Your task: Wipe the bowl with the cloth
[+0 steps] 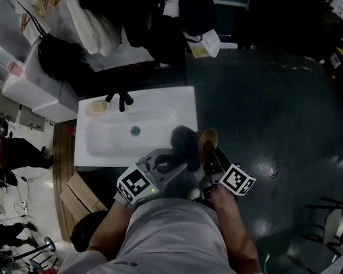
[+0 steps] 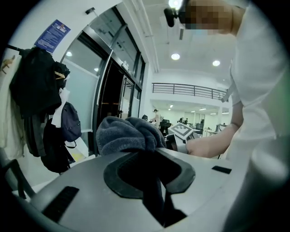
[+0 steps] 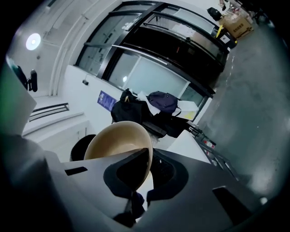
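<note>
My left gripper (image 2: 152, 168) is clamped on the grey cloth (image 2: 126, 133). My right gripper (image 3: 144, 177) grips the tan bowl (image 3: 117, 141) by its rim (bowl tilted on edge). Both are right beside each other, near the white sink (image 1: 164, 112).

I can read no words or numbers anywhere. A blue wall notice (image 2: 52, 35) carries print too small for me to make out.

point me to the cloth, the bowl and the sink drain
cloth (image 2: 127, 133), left gripper view, on the bunched grey top fold.
bowl (image 3: 115, 142), right gripper view, on its tan inner wall.
sink drain (image 1: 136, 130), head view, on the drain's centre in the white basin.
</note>
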`<state>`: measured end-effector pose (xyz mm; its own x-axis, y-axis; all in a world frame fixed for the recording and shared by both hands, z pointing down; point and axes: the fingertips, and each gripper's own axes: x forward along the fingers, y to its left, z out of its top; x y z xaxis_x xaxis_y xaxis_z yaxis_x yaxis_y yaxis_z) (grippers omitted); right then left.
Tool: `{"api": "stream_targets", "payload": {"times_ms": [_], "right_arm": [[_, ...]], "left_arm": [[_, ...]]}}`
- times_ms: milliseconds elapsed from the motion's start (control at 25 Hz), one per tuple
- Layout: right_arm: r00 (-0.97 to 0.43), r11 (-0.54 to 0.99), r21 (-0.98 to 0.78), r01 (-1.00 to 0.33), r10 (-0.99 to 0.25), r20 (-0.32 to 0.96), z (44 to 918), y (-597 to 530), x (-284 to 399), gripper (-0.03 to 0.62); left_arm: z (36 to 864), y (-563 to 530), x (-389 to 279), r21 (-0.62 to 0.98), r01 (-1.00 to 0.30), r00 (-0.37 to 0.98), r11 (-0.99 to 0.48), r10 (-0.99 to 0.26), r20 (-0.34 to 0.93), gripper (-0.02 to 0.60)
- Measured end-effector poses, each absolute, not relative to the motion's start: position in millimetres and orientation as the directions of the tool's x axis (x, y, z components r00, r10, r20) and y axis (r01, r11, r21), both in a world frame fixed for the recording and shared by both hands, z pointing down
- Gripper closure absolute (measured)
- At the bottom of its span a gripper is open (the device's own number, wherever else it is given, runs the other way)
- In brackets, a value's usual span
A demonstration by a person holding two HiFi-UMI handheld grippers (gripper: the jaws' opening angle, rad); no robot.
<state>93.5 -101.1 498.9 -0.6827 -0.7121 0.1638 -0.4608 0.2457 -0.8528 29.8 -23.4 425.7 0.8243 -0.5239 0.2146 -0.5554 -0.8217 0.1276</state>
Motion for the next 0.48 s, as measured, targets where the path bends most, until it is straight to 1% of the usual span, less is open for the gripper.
{"api": "stream_targets", "payload": {"times_ms": [120, 240, 320, 400, 480], "right_arm": [[-0.666, 0.145, -0.919, -0.367, -0.730, 0.151, 499, -105, 82, 0.563], [-0.643, 0.037, -0.953, -0.300, -0.746, 0.174, 510, -105, 78, 0.563], [-0.635, 0.037, -0.966, -0.256, -0.760, 0.139, 507, -109, 76, 0.563], [-0.625, 0.054, -0.963, -0.265, -0.770, 0.129, 503, -114, 76, 0.563], [-0.615, 0.071, -0.959, -0.275, -0.780, 0.119, 497, -118, 77, 0.563]], "left_arm": [[429, -33, 15, 0.147, -0.567, 0.822, -0.811, -0.544, 0.170, 0.512], [439, -34, 13, 0.145, -0.538, 0.841, -0.830, -0.516, 0.165, 0.512], [442, -36, 14, 0.152, -0.517, 0.854, -0.843, -0.495, 0.162, 0.512], [445, -40, 14, 0.175, -0.506, 0.861, -0.845, -0.483, 0.157, 0.512], [451, -43, 15, 0.182, -0.490, 0.869, -0.853, -0.461, 0.181, 0.512]]}}
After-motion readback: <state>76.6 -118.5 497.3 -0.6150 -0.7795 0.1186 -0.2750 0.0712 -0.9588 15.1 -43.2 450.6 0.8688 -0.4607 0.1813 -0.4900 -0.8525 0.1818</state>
